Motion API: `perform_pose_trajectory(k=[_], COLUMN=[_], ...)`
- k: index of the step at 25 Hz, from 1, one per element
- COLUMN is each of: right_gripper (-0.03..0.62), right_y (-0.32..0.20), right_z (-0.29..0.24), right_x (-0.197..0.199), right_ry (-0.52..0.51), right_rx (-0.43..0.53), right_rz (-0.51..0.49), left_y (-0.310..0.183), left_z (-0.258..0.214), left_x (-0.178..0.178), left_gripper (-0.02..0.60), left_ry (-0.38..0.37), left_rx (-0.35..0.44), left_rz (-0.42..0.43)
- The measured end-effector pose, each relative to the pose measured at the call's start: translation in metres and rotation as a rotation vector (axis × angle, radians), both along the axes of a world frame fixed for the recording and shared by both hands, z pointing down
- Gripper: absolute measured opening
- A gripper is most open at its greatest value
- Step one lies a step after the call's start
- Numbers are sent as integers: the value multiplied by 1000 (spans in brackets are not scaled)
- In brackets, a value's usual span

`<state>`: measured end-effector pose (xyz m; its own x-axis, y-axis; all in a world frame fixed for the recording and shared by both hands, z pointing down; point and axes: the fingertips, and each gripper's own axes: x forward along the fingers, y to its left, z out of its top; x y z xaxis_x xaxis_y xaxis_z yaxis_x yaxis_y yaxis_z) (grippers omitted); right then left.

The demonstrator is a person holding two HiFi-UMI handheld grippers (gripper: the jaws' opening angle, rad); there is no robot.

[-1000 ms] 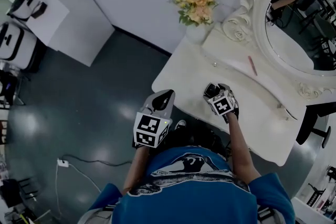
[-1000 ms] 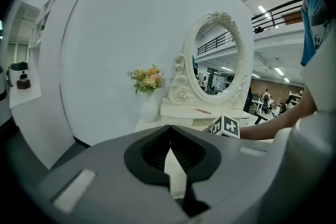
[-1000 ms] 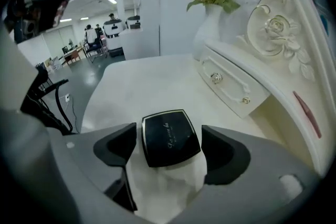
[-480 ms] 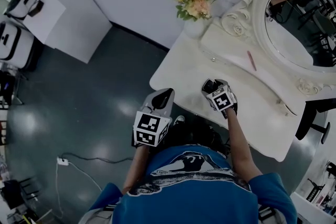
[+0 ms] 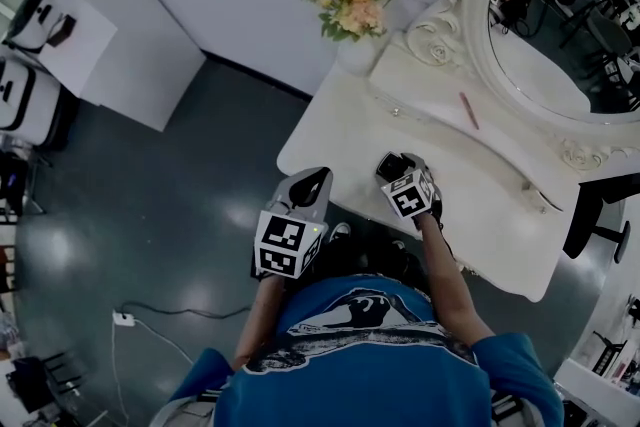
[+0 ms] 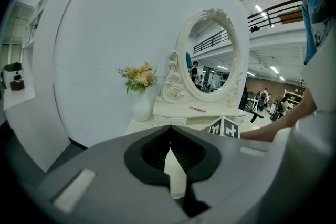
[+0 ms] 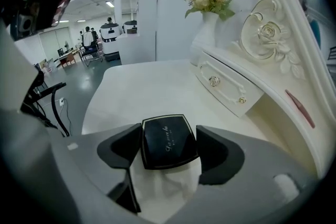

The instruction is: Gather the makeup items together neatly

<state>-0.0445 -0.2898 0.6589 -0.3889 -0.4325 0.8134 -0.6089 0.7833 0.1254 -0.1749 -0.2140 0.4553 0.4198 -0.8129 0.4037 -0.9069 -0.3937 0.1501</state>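
Looking down, we count one pink pencil (image 5: 466, 110) on one table (image 5: 500, 215). Left gripper view: our left gripper (image 6: 169, 127) has its jaws together, empty. Right gripper view: our right gripper (image 7: 169, 149), jaws apart but just closing, flanks one black compact (image 7: 167, 139) lying on the table.

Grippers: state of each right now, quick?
Left gripper: shut, empty.
Right gripper: open, jaws just been closing around black square compact case; not gripped yet.
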Motion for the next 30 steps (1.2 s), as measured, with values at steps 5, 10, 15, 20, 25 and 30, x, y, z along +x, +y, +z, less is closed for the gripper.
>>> perform_pose_trajectory(k=[5, 10, 15, 20, 25, 30], right_gripper=[316, 316, 316, 314, 314, 314], right_y=[-1, -3, 4, 13, 25, 31], right_z=[-19, -49, -71, -78, -70, -57], right_x=[1, 7, 34, 87, 143, 179], right_ry=[-57, -108, -126, -113, -87, -67], right_rx=[14, 64, 96, 112, 93, 66], right_rz=[7, -14, -5, 60, 128, 150], left_y=[-5, -7, -9, -9, -6, -2], left_z=[-2, -3, -6, -5, -4, -5], left_x=[10, 35, 62, 94, 131, 162], left_gripper=[15, 15, 15, 15, 15, 15], left_ry=[-4, -12, -18, -25, -29, -33], left_rx=[1, -3, -3, -9, -12, -16], left_rz=[10, 49, 94, 143, 192, 223])
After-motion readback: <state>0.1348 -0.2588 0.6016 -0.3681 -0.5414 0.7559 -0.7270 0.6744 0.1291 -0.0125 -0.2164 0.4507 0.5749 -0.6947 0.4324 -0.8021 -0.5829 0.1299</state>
